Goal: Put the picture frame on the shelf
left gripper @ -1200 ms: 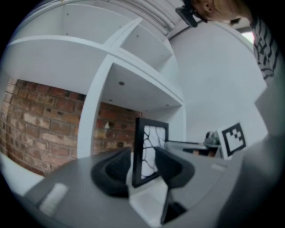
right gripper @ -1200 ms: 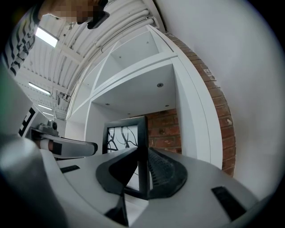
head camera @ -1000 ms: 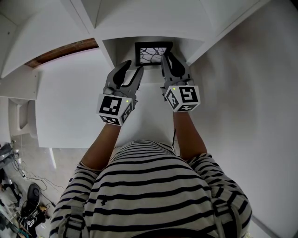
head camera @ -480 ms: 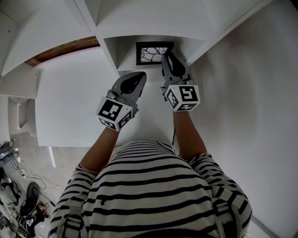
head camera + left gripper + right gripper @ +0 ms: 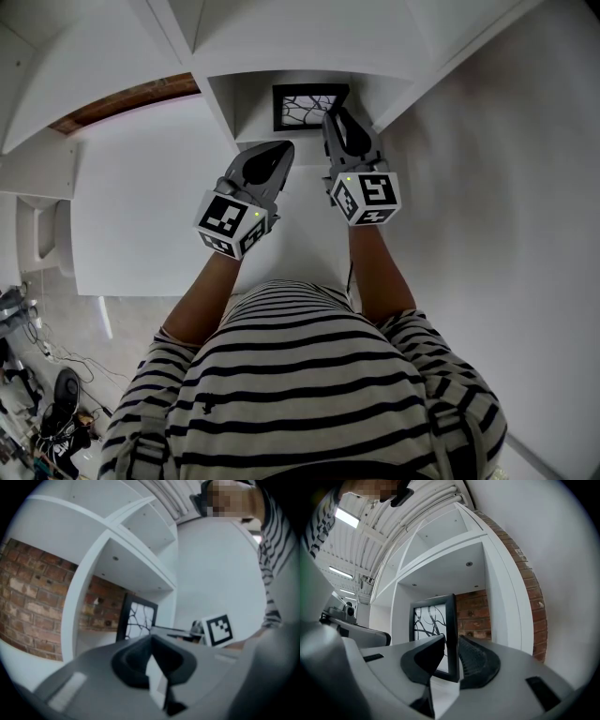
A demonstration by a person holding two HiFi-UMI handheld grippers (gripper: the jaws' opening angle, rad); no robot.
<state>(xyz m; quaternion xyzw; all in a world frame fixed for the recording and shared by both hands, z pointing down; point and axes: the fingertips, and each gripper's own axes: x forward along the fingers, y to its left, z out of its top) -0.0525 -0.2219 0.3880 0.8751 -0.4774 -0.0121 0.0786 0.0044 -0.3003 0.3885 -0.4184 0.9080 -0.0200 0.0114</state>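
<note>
Picture frame (image 5: 309, 106) — upright on the shelf (image 5: 217, 105) floor, midway between the side walls; placement looks done. Right gripper (image 5: 337, 116) clamps its right border, release pending; left gripper (image 5: 281, 150) closed, empty, apart.

Black picture frame (image 5: 451, 620) smooth, faint sheen. White shelf (image 5: 501, 597) matt, smooth, painted look. Brick wall (image 5: 473, 616) rough, red. Right gripper (image 5: 451, 641) matt grey plastic; pads (image 5: 476, 660) black, ribbed.

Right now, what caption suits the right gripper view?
Right gripper holds the black picture frame upright inside the white shelf.
</note>
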